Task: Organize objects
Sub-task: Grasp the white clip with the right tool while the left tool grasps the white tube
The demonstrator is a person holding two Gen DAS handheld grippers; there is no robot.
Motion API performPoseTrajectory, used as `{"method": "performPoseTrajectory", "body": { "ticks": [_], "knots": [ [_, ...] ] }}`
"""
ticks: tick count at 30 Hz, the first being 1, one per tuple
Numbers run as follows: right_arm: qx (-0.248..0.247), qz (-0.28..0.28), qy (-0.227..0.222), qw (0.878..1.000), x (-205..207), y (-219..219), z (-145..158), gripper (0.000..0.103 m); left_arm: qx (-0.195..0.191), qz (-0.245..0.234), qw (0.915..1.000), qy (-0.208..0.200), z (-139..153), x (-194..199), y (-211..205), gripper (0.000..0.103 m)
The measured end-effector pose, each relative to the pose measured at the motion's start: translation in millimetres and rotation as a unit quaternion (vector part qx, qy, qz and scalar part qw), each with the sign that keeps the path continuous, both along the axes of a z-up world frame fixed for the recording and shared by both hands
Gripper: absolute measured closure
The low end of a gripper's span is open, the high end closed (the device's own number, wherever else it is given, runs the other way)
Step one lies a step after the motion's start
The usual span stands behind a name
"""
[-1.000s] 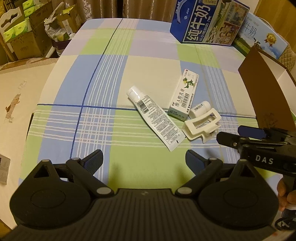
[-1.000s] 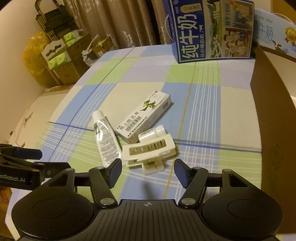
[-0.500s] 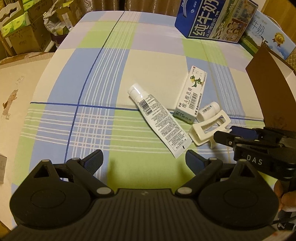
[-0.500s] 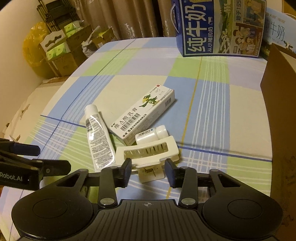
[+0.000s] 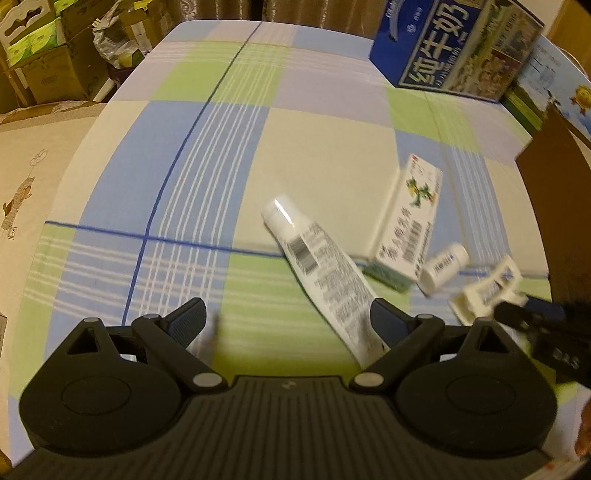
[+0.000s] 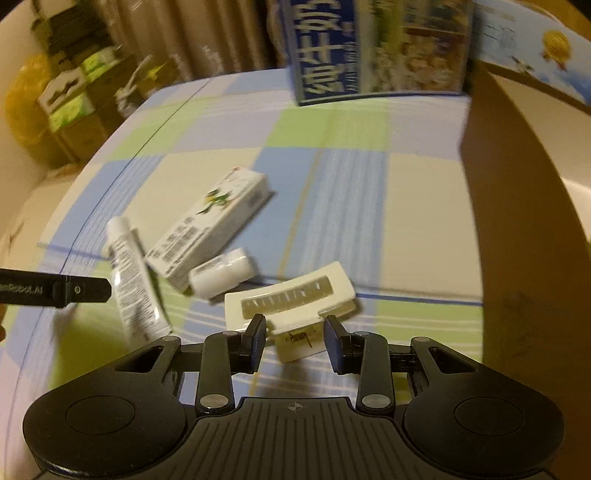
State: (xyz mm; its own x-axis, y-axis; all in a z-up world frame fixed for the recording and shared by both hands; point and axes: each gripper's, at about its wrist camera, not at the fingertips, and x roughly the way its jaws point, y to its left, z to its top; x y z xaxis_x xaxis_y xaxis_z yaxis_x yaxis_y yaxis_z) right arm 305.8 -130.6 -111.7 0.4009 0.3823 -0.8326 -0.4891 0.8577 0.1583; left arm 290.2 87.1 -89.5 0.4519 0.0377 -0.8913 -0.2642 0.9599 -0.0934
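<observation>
Brown curtains (image 6: 207, 33), stacked cardboard boxes (image 5: 44, 59), checked bedsheet (image 5: 229, 147), warm dim light

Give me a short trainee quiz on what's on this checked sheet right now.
1. True or false: the left tool is shut.
2. What sits between the right tool's fingers? A tube, B hair clip, C milk carton.
3. Fill the gap: the small bottle lies between the hair clip and the ____.
Key: 1 false, it is wide open; 2 B; 3 medicine box.
</observation>
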Motion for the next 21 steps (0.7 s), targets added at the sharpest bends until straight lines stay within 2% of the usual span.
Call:
{"method": "performPoseTrajectory", "body": {
  "ticks": [6, 14, 17, 18, 21],
  "knots": [
    [0.003, -0.014, 0.007, 1.000, 3.4, -7.5, 1.1, 0.071, 0.005, 0.027, 0.9996, -0.005, -8.4, 25.3, 6.9, 0.010],
    [0.013, -0.042, 0.028, 0.999, 2.5, -13.1, 2.8, 0.071, 0.012, 0.028, 0.9995, 0.000, -22.4, 40.8, 6.5, 0.014],
    [0.032, -0.061, 0.050, 0.996, 1.8, -16.6, 4.5, 0.071, 0.008, 0.019, 0.9998, -0.006, -24.1, 35.7, 7.9, 0.024],
    [0.040, -0.068, 0.059, 0.995, 2.2, -17.4, 4.8, 0.071, 0.012, 0.013, 0.9998, -0.003, -25.4, 33.7, 7.9, 0.035],
    [0.065, -0.084, 0.076, 0.991, 0.3, -20.4, 6.9, 0.070, 0.040, -0.008, 0.9992, -0.005, -27.4, 25.4, 8.9, 0.046]
  ]
}}
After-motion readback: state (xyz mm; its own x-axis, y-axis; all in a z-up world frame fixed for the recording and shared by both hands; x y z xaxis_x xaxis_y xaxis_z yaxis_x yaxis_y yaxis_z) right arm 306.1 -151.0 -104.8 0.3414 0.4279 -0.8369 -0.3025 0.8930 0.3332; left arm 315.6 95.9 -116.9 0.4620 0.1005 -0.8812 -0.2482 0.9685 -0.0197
